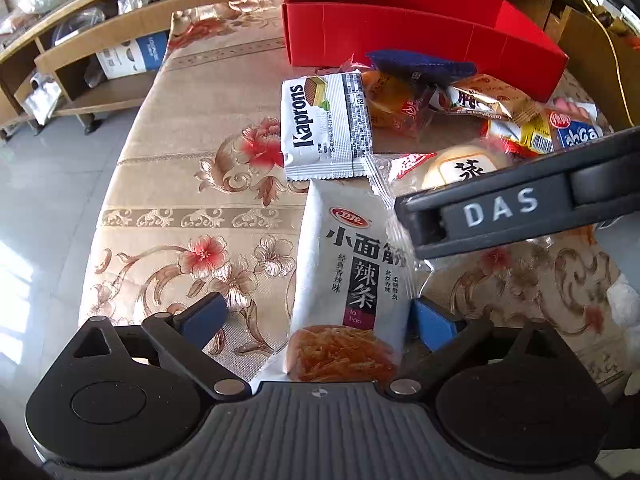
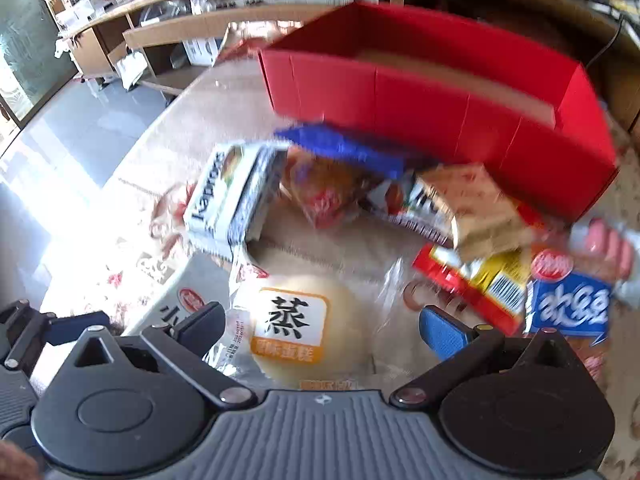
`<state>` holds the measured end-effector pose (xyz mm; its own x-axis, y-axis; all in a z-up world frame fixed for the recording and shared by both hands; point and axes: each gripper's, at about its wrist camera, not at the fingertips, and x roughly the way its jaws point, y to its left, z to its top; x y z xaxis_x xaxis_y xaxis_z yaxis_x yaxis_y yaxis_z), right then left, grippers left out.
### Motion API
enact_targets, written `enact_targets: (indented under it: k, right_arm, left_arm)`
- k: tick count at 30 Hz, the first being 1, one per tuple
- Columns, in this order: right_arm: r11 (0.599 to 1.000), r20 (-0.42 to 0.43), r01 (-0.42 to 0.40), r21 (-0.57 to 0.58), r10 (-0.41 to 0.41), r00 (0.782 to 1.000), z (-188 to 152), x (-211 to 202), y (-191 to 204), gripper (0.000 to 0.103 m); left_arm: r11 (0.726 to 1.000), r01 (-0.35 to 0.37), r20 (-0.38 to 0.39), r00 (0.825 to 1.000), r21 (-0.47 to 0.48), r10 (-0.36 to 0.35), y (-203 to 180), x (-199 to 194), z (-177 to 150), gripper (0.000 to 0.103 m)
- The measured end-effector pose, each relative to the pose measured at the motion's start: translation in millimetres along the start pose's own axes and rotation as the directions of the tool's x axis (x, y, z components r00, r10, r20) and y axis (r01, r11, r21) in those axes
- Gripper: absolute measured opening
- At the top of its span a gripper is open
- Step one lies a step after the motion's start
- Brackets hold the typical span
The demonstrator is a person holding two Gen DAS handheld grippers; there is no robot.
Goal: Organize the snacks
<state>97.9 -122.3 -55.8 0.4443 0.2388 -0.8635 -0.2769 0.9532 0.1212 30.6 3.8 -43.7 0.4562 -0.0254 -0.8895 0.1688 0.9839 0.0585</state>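
Note:
A pile of snack packets lies on the floral tablecloth in front of an open red box [image 1: 420, 32] [image 2: 440, 92]. My left gripper [image 1: 320, 320] is open, and a white spicy-strip packet [image 1: 348, 280] lies lengthwise between its blue pads. My right gripper [image 2: 324, 330] is open around a pale round steamed cake [image 2: 296, 320] [image 1: 460, 168] in a clear wrapper. The right gripper's black body [image 1: 520, 208] crosses the left wrist view over that cake. A white Kaprons wafer packet [image 1: 324, 132] [image 2: 228, 196] lies beyond. The right wrist view is motion-blurred.
More packets sit near the box: a bun [image 1: 392, 100], a beige packet [image 2: 472, 200], a red-yellow one [image 2: 480, 280] and a blue one [image 2: 572, 304]. The table's left edge [image 1: 132, 168] drops to a tiled floor. Wooden shelves [image 1: 100, 60] stand behind.

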Motion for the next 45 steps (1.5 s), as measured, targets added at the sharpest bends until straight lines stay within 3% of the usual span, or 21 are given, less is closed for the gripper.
enact_targets:
  k: [11,16,18,23,28,30,32,33,39,42,45]
  right_arm:
    - [0.998,-0.032,-0.049,-0.044,0.048,0.998,3,11,-8,0.102]
    - [0.996,-0.021,-0.061,-0.063,0.06,0.998,-10,-6,-20,0.076]
    - [0.996,-0.026,-0.066,-0.054,0.065,0.998,-14,-14,-24,0.073]
    - [0.995,-0.025,-0.05,-0.087,0.048,0.999,-25,-31,-28,0.065]
    - [0.991,-0.047,-0.049,-0.124,0.044,0.998,-29,-35,-29,0.064]
    - [0.99,-0.061,-0.053,-0.133,0.045,0.997,-28,-33,-28,0.065]
    - [0.986,-0.077,-0.055,-0.157,0.044,0.996,-27,-28,-26,0.069]
    - [0.986,-0.08,-0.055,-0.156,0.043,0.996,-25,-26,-25,0.071]
    - [0.985,-0.09,-0.034,-0.171,0.018,0.996,-22,-13,-18,0.085]
    - [0.99,-0.091,-0.08,-0.12,0.069,0.993,-19,-9,-23,0.102]
    - [0.989,-0.076,-0.11,-0.094,0.103,0.992,-20,-11,-27,0.103]
  left_arm:
    - [1.0,-0.003,0.015,1.0,-0.004,0.003,1,2,-4,0.103]
    - [1.0,0.006,0.018,1.0,0.008,-0.006,2,1,-4,0.103]
    - [1.0,0.009,0.014,1.0,0.009,-0.009,2,1,-4,0.103]
    - [0.999,0.025,0.021,0.999,0.035,-0.026,-5,-5,-3,0.088]
    - [0.998,0.027,0.014,1.0,0.055,-0.028,-10,-5,-2,0.084]
    - [0.998,0.03,0.001,1.0,0.064,-0.03,-11,-4,-1,0.088]
    - [0.997,0.027,-0.009,1.0,0.069,-0.027,-13,0,0,0.101]
    - [0.998,0.019,-0.019,1.0,0.064,-0.017,-12,4,1,0.103]
    - [0.997,0.029,-0.049,0.998,0.07,-0.025,-11,7,5,0.103]
    - [0.995,0.046,-0.078,0.996,0.089,-0.039,-9,9,10,0.103]
    - [0.993,0.057,-0.097,0.994,0.108,-0.046,-8,9,10,0.103]
